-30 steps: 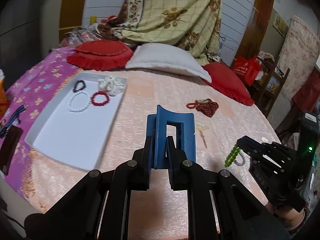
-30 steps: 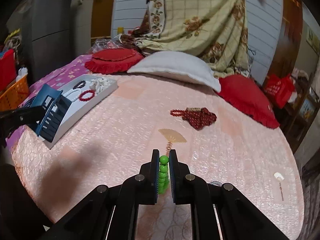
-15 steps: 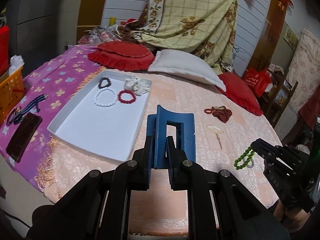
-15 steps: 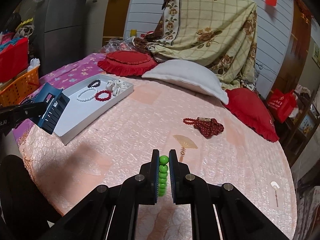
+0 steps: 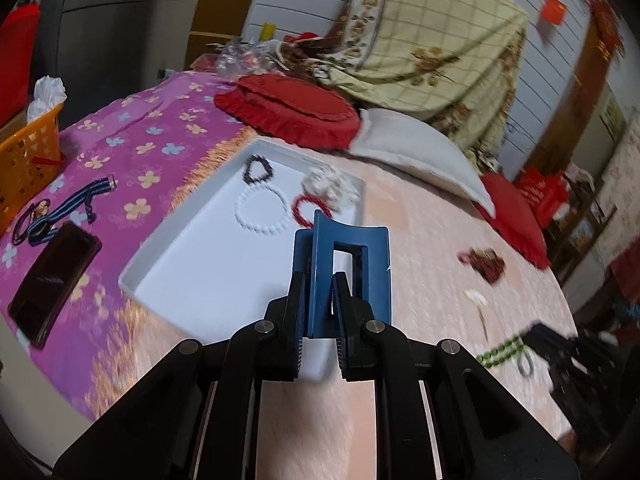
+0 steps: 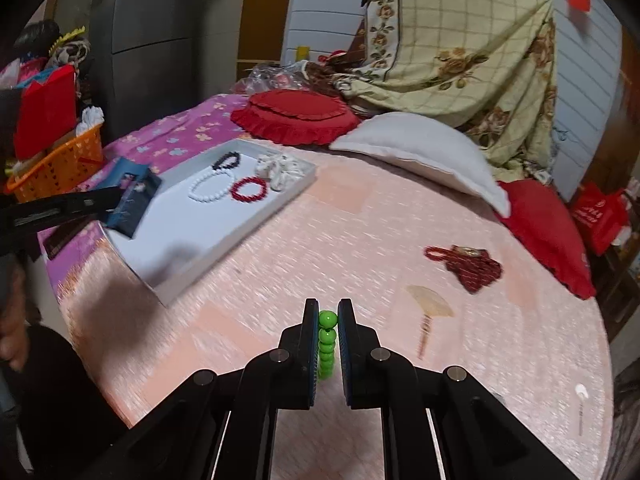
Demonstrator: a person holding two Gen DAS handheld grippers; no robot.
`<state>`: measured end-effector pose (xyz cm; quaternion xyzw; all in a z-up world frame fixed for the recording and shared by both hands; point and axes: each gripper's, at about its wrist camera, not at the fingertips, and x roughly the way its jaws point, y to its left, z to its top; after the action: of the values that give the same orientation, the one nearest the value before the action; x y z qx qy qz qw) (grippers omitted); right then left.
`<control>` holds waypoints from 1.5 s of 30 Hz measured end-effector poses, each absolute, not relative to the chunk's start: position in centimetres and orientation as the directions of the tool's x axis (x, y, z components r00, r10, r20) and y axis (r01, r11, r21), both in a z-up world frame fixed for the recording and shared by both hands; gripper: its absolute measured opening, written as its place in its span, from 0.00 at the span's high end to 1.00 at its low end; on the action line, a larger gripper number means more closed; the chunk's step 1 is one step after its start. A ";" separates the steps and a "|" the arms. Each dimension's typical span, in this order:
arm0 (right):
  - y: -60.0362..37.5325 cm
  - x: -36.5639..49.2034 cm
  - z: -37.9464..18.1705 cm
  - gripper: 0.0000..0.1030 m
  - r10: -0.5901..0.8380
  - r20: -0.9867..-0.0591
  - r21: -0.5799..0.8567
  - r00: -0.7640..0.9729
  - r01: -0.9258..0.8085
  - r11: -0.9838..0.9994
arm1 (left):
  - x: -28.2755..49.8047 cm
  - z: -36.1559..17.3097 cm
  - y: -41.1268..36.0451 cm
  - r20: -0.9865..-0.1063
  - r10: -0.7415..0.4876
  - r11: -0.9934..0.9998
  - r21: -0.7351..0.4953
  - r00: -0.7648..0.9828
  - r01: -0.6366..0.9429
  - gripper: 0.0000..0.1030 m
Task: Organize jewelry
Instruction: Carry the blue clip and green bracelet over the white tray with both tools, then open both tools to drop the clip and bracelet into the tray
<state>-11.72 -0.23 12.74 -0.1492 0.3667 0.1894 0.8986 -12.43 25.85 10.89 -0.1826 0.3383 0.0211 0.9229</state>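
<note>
Swung leftward since a second ago: left gripper now over the near edge of the white tray, where before it hung over the pink quilted cover to the tray's right. Right gripper carried the same way, the tray drawn nearer in its view. Clamped, as before, on a blue hair claw, jaws nearly closed on its near end; claw standing upright, long axis running up and away from the fingers, curved top edge farthest out. Nearly closed too on the right, pinching a green bead bracelet, its strand running along the fingers and drooping below them. Farther out in the tray, at its far end: a black bracelet, a white bead bracelet, a red bracelet and a white scrunchie. To the right on the cover, a dark red bead pile and a small fan-shaped pendant. At the far side, a red round cushion and a white pillow; to the left, purple flowered cloth bearing a dark phone, with an orange basket beyond.
</note>
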 end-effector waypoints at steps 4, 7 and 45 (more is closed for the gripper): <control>1.4 -9.1 13.1 0.92 0.288 -0.737 -0.051 0.612 -0.476 0.878 | -8.1 10.5 28.5 -0.630 -0.036 0.914 -0.335 0.776 -0.230 0.89; 2.9 -6.7 13.5 0.92 0.319 -0.751 0.000 0.578 -0.484 0.875 | -5.4 9.5 30.8 -0.643 -0.043 0.895 -0.365 0.765 -0.256 0.89; 19.3 4.5 3.2 0.92 0.390 -0.862 0.141 0.323 -0.587 0.798 | 0.2 2.4 37.1 -0.788 -0.015 0.841 -0.343 0.615 -0.419 0.84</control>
<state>4.49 19.33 3.23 -0.0989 0.4971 0.3024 0.8073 0.22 37.07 2.41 -0.2568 0.4228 0.1172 0.8611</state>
